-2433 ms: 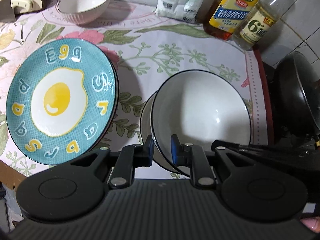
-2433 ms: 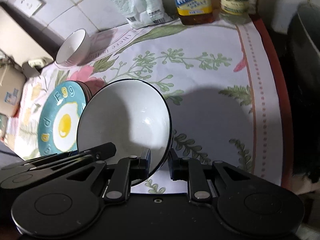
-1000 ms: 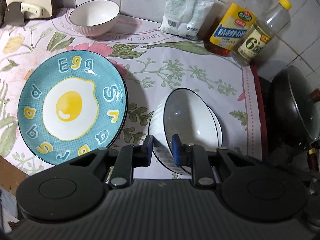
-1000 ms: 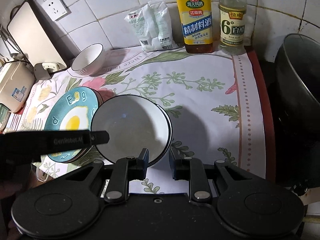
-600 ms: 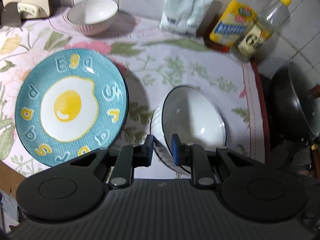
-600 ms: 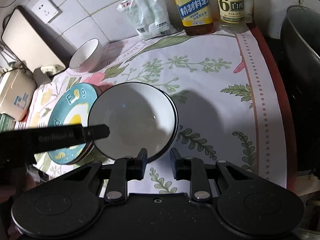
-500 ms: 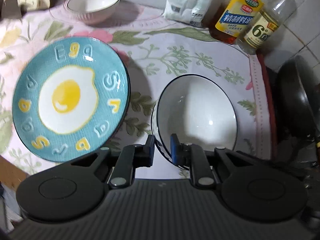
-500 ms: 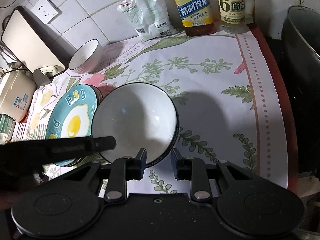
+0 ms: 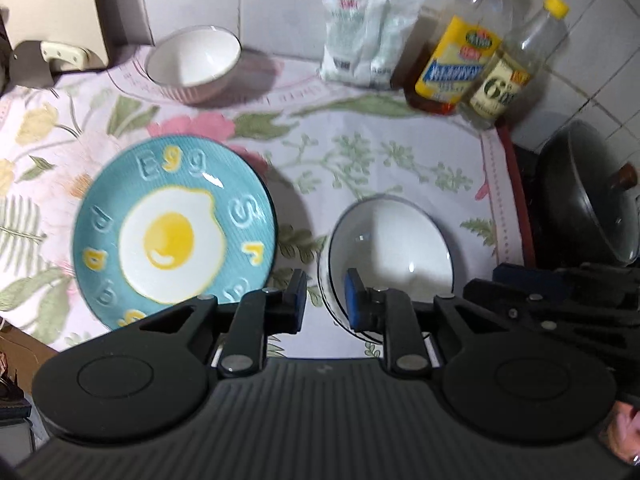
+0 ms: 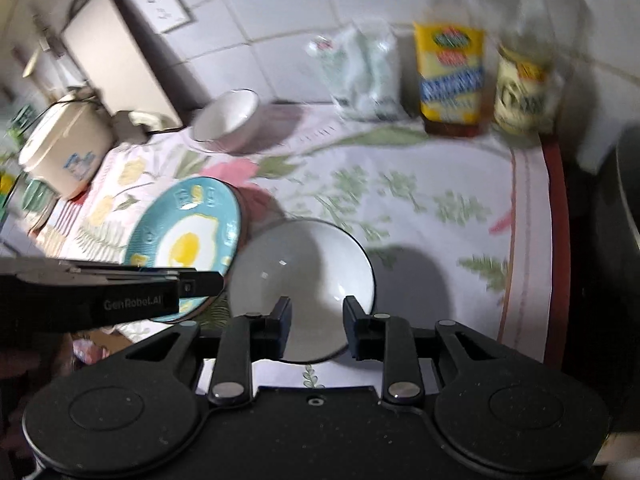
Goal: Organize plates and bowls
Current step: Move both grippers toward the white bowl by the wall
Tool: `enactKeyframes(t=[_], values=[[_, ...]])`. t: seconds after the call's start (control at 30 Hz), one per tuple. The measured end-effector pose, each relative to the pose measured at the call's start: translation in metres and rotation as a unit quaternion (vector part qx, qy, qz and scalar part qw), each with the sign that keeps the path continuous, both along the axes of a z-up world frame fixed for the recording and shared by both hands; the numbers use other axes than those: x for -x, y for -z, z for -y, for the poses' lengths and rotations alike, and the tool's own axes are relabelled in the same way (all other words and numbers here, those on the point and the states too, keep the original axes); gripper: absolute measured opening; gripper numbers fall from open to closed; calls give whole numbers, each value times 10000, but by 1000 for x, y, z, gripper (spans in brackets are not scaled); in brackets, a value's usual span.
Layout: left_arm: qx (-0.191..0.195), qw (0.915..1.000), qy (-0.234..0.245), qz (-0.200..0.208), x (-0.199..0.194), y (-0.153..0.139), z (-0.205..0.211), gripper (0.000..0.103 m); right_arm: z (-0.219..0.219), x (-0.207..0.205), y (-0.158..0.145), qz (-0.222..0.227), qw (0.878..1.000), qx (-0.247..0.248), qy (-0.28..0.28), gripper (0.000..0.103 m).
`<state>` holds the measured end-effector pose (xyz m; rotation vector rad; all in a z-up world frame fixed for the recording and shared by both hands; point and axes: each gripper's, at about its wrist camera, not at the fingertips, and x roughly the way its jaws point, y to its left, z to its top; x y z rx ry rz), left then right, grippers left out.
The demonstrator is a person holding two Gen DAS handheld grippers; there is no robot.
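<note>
Two nested white bowls with dark rims rest on the flowered cloth; they also show in the right wrist view. A teal fried-egg plate lies to their left, also seen in the right wrist view. A small white bowl stands at the back by the wall, also in the right wrist view. My left gripper is open, its fingers either side of the bowls' left rim. My right gripper is open and empty, above the bowls' near edge.
A white bag and two oil bottles stand along the tiled back wall. A dark wok with lid sits right of the cloth. A cream appliance and a cutting board stand at the left.
Both grippers have let go of the top bowl, which now sits flat inside the lower one. Both have opened wider and drawn back and up.
</note>
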<state>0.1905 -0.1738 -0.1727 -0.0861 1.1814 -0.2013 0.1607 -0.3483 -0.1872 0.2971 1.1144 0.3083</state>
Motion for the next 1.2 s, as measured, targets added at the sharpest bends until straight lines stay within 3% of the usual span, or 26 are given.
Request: enactKeyframes(t=[0.37, 0.53, 0.67, 0.9, 1.2], values=[[-80, 9993, -211, 282, -11, -66, -24, 34, -18, -16, -77, 958, 9902, 118, -1012, 53], [-104, 9985, -164, 504, -18, -88, -39, 41, -33, -30, -101, 1410, 9832, 104, -1156, 64], [-245, 9982, -199, 508, -34, -96, -58, 44, -49, -51, -111, 1614, 9808, 74, -1089, 65], [-256, 9982, -202, 508, -77, -85, -106, 45, -82, -96, -101, 1606, 9847, -286, -617, 65], [-245, 9972, 25, 708, -136, -48, -146, 45, -114, -154, -48, 1369, 9877, -719, 232, 65]])
